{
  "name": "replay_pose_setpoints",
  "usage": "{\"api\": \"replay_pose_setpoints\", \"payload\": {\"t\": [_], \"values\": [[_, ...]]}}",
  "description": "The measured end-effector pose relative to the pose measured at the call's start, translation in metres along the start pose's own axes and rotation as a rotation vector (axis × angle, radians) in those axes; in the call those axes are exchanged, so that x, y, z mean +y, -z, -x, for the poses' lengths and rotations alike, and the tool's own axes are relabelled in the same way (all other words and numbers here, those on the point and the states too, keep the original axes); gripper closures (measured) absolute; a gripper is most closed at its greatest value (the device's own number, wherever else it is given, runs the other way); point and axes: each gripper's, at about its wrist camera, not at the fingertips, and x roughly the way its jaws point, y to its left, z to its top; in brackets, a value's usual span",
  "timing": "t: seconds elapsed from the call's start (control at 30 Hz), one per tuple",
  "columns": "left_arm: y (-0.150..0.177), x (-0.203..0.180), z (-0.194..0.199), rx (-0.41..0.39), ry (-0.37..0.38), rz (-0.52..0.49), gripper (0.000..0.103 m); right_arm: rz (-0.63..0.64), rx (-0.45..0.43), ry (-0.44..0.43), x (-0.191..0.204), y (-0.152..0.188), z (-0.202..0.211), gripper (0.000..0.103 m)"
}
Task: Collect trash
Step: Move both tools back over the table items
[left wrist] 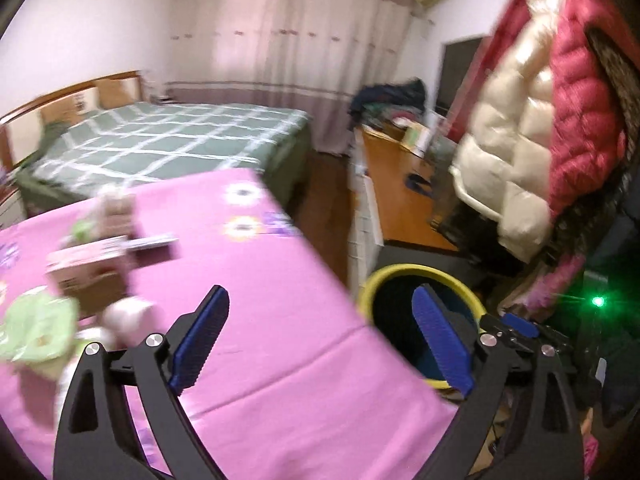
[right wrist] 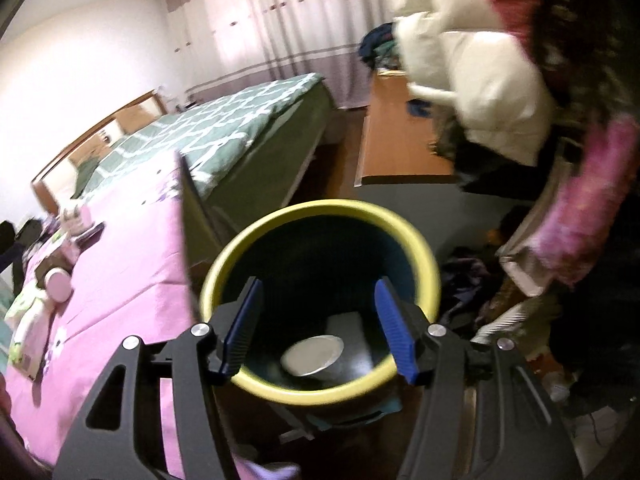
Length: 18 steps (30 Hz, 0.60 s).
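A dark bin with a yellow rim (right wrist: 400, 222) stands beside a table with a pink cloth (left wrist: 280, 320); the bin also shows in the left wrist view (left wrist: 372, 280). My right gripper (right wrist: 320, 320) is open and empty just above the bin's mouth. A round silver lid-like piece (right wrist: 312, 356) lies inside the bin. My left gripper (left wrist: 320, 336) is open and empty over the table's right edge. On the table's left lie a cardboard box (left wrist: 84, 268), a green wrapper (left wrist: 36, 328) and a pink round container (left wrist: 128, 316).
A green checked bed (left wrist: 168, 140) stands behind the table. A wooden desk (left wrist: 392, 184) with clutter is at the back right. White and pink jackets (left wrist: 540, 120) hang at the right, close above the bin. Dark clutter lies on the floor (right wrist: 472, 276).
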Motion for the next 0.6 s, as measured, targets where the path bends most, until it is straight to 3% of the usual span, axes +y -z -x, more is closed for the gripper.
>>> {"api": "replay_pose_setpoints", "payload": {"t": [0.33,0.47,0.6], "values": [[0.008,0.156,0.081,-0.133,-0.283,0.142,0.01,0.149,-0.015,-0.114,0.101,-0.013,-0.008,0.047],[0.018,0.213,0.092,-0.149,-0.424,0.165,0.01,0.212,-0.007,-0.17,0.153,-0.019,-0.015,0.046],[0.035,0.264,0.094,-0.143,-0.514,0.205,0.01,0.262,0.016,-0.235,0.202,-0.023,-0.027,0.046]]}}
